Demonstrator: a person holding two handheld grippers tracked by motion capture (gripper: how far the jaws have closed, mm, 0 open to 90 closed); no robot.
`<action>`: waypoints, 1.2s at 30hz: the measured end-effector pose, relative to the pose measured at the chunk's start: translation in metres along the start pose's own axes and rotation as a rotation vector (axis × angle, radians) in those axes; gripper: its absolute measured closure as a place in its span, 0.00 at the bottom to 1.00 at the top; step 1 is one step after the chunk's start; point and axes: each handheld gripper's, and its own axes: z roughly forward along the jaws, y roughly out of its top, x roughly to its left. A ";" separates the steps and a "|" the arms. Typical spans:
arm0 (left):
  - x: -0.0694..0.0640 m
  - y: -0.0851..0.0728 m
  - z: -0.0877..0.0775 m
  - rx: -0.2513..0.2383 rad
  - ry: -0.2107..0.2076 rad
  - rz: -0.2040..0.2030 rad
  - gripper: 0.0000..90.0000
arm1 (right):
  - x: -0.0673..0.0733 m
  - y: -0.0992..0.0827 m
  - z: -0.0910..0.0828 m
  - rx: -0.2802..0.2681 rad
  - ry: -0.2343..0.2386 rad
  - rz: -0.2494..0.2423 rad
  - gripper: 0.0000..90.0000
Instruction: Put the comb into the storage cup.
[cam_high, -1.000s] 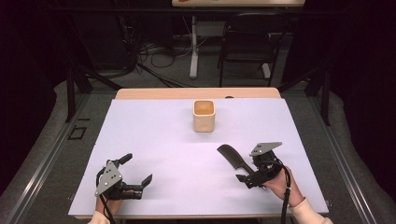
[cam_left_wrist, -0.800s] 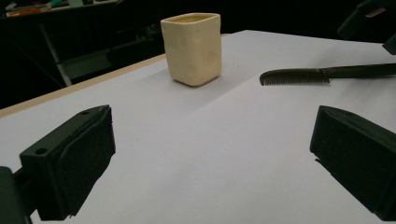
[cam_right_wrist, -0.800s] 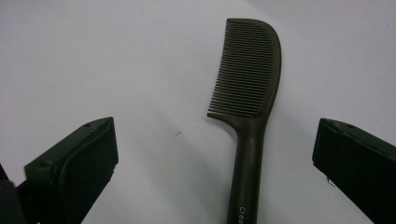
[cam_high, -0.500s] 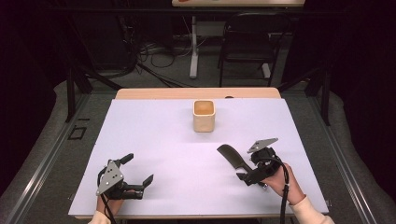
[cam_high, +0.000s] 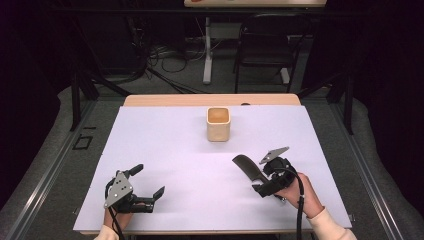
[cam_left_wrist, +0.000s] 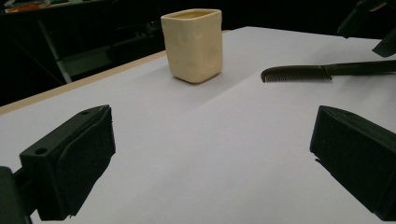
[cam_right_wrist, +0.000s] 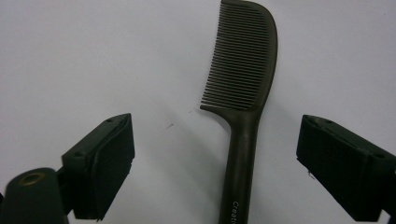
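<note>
A cream square cup (cam_high: 218, 124) stands upright mid-worktop (cam_high: 165, 150) — its inside can't be made out. The comb (cam_right_wrist: 243, 93) lies flat between the right hand-held gripper (cam_high: 261, 176)'s jaws, which have just been closing without touching it — the left hand-held gripper (cam_high: 147, 186) gapes empty.

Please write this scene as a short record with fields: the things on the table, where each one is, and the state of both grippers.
surface: white table
cup: beige, square, upright, far middle of the table
comb: dark, lies flat, toothed end points toward the cup
right gripper: over the comb handle, handle between the jaws, pads apart from it; jaws have just been closing
left gripper: near left of the table, jaws wide, nothing between them
contact: neither gripper grips anything yet
</note>
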 end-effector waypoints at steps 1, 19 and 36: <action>0.000 0.000 0.000 0.001 0.001 -0.002 0.00 | 0.000 0.000 0.000 0.007 -0.007 0.009 0.18; 0.000 0.000 0.000 -0.005 -0.009 -0.004 0.00 | -0.001 0.014 0.020 0.170 -0.092 -0.028 0.59; -0.001 0.001 0.002 -0.006 -0.018 0.000 0.00 | -0.009 0.020 0.030 0.267 -0.092 0.002 0.60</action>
